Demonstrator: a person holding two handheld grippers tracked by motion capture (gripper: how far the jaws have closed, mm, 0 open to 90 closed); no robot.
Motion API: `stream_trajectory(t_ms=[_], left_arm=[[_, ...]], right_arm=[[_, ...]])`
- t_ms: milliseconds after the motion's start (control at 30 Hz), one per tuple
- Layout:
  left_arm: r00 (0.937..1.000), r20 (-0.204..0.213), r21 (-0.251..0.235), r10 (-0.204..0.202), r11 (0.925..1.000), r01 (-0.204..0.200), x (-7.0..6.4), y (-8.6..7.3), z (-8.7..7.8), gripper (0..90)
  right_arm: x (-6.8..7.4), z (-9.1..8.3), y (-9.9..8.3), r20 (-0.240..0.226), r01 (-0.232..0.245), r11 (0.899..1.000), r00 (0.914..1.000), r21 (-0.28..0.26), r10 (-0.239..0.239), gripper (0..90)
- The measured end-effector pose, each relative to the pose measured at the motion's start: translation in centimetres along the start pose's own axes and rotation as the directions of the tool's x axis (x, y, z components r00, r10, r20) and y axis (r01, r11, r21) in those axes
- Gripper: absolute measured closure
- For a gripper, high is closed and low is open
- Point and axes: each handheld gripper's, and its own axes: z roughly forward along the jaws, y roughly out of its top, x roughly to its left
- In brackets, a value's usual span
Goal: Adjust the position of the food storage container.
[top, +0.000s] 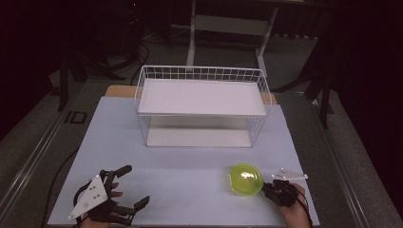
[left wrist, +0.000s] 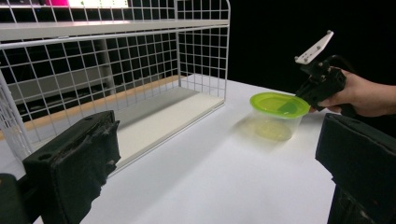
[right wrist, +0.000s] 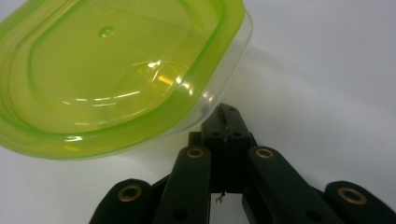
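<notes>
The right gripper (top: pixel 270 186) touches the near right edge of the tub (top: pixel 245 179), a clear container with a green lid, which sits on the table (top: pixel 190 190) at the front right. In the right gripper view its jaws are drawn together with their tips at the tub's rim (right wrist: pixel 205 105), apparently pinching it, though the contact itself is hidden under the lid's edge. The left gripper (top: pixel 132 189) rests at the front left with jaws spread wide, holding nothing, well apart from the tub. The wire rack (top: pixel 202 107) stands behind, ahead and to the left of the tub, so any carry there would probably fall to the right hand.
</notes>
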Motion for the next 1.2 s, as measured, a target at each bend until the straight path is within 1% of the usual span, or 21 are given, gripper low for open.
stream_trajectory(t_ms=[67,100,167,200,233,267,333,467,600,700,833,967,1133,1200], left_arm=[[1.0000,-0.001,0.004,0.002,1.0000,-0.002,0.0,0.0,0.0,0.2],[1.0000,-0.001,0.003,0.002,1.0000,-0.002,0.0,0.0,0.0,0.2],[1.0000,-0.001,0.004,0.002,1.0000,-0.002,0.0,0.0,0.0,0.2],[1.0000,-0.001,0.003,0.000,1.0000,0.000,0.0,0.0,0.0,0.2],[1.0000,-0.001,0.003,0.000,1.0000,0.000,0.0,0.0,0.0,0.2],[1.0000,-0.002,0.004,0.000,1.0000,0.000,0.0,0.0,0.0,0.2],[1.0000,-0.002,0.006,-0.001,1.0000,0.001,0.1,-0.1,0.0,0.2],[1.0000,0.001,0.011,-0.001,0.9999,0.001,0.0,-0.1,0.1,0.2],[1.0000,0.002,0.012,0.000,0.9999,0.000,0.0,-0.1,0.1,0.2],[1.0000,0.002,0.014,-0.002,0.9999,0.002,0.1,-0.2,0.1,0.2],[1.0000,0.004,0.016,-0.005,0.9999,0.005,0.1,-0.2,0.1,0.2],[1.0000,0.007,0.020,-0.005,0.9998,0.005,0.1,-0.2,0.2,0.2],[1.0000,0.007,0.024,0.000,0.9997,0.000,0.1,-0.3,0.2,0.2],[1.0000,0.007,0.023,-0.001,0.9997,0.001,0.1,-0.2,0.1,0.2]], right_arm=[[0.5,0.5,0.4,-0.017,0.010,1.000,0.9998,0.006,-0.010,90.0],[0.8,0.7,0.6,-0.020,0.025,1.000,0.9995,0.013,-0.025,90.0],[1.3,1.1,0.9,-0.045,0.025,1.000,0.9987,0.016,-0.024,90.0],[1.6,1.3,1.0,-0.045,0.029,0.999,0.9986,0.023,-0.028,90.0],[1.6,1.3,1.0,-0.045,0.029,0.999,0.9986,0.023,-0.028,90.0],[2.1,1.7,1.1,-0.064,0.043,0.999,0.9971,0.031,-0.041,90.0],[2.4,1.9,1.3,-0.070,0.050,0.998,0.9964,0.036,-0.048,90.0],[3.0,2.3,1.9,-0.093,0.053,0.998,0.9944,0.031,-0.050,90.0],[3.9,2.9,2.4,-0.109,0.069,0.997,0.9920,0.032,-0.065,90.0],[4.5,3.3,2.6,-0.130,0.071,0.997,0.9893,0.034,-0.066,90.0],[5.3,4.0,3.0,-0.144,0.075,0.997,0.9872,0.037,-0.069,90.0],[6.1,4.6,3.5,-0.166,0.086,0.995,0.9830,0.046,-0.078,90.0],[6.9,5.5,4.2,-0.174,0.093,0.995,0.9811,0.042,-0.085,90.0],[7.3,5.9,4.5,-0.183,0.099,0.994,0.9790,0.042,-0.090,90.0]])
